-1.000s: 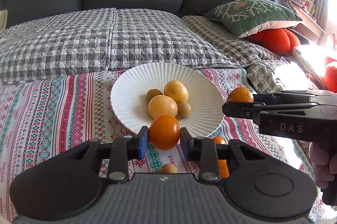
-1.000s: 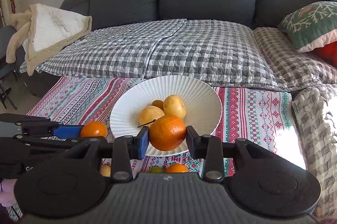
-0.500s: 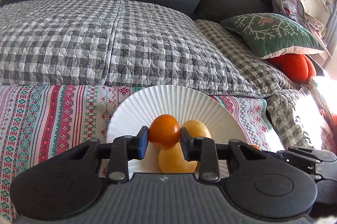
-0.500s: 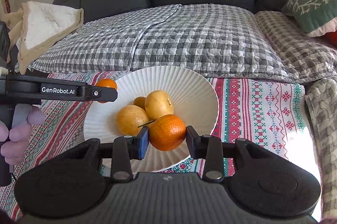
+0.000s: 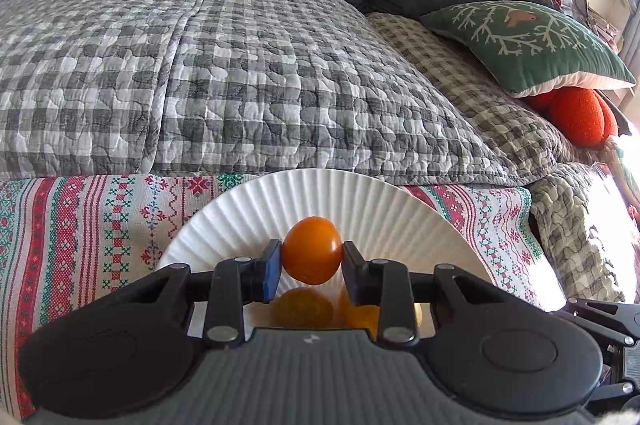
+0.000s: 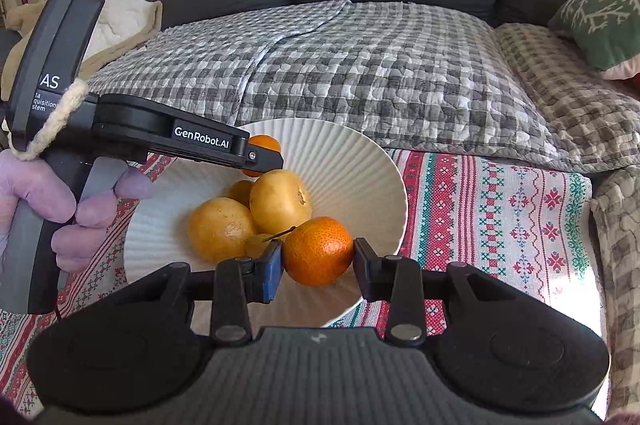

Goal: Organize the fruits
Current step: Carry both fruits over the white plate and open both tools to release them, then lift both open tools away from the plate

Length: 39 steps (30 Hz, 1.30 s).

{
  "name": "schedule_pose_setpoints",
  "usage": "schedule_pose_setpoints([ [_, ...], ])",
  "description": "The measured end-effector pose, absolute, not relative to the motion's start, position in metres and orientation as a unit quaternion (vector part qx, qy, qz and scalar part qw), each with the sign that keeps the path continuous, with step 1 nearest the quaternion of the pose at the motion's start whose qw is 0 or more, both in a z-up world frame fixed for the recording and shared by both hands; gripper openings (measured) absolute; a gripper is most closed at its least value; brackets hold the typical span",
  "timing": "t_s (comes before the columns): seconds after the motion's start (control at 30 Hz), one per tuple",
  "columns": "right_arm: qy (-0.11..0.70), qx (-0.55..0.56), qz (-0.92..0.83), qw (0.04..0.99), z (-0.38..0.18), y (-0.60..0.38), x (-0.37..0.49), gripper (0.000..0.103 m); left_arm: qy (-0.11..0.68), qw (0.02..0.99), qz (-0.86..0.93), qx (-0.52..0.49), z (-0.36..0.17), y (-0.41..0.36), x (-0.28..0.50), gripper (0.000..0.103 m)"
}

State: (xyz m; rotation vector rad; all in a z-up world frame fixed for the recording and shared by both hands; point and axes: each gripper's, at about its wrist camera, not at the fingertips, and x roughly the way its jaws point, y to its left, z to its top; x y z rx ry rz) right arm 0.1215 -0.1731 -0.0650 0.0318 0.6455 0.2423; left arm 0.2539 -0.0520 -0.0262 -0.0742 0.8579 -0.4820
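A white ribbed bowl stands on the patterned cloth. My left gripper is shut on a smooth orange fruit, held above the bowl's inside. In the right wrist view the left gripper reaches in from the left with that fruit over the bowl's far side. My right gripper is shut on a mandarin over the bowl's near rim. Several yellow fruits lie in the bowl, one with a thin stem.
The red, green and white cloth covers the table. Behind it a grey sofa carries a checked quilt, a green cushion and an orange cushion. A hand grips the left tool's handle.
Both grippers have moved forward over the bowl with their fruits. The left one came in from the front and now hangs above the yellow fruits.
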Motion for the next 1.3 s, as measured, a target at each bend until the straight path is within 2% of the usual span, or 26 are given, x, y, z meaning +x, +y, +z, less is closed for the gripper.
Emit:
schedule_pose_setpoints([
  [0.37,0.31,0.017,0.128,0.942,-0.068,-0.174,0.127,0.035,0.421,0.873,-0.24,-0.061,-0.031,-0.056,0.256,0.028],
  [0.47,0.309,0.017,0.129,0.942,-0.067,-0.173,0.127,0.041,0.414,0.877,-0.237,-0.06,-0.028,-0.053,0.256,0.031],
  [0.7,0.308,0.018,0.12,0.944,-0.063,-0.174,0.122,0.052,0.402,0.887,-0.224,-0.041,-0.02,-0.047,0.248,0.049],
  [0.93,0.301,0.03,0.107,0.947,-0.054,-0.178,0.107,0.069,0.394,0.894,-0.214,-0.023,-0.009,-0.031,0.227,0.067],
  [1.2,0.297,0.043,0.095,0.949,-0.042,-0.179,0.089,0.08,0.389,0.899,-0.203,-0.004,0.005,-0.015,0.197,0.08],
  [1.3,0.296,0.045,0.099,0.949,-0.034,-0.176,0.08,0.087,0.387,0.9,-0.201,0.009,0.011,-0.009,0.181,0.087],
])
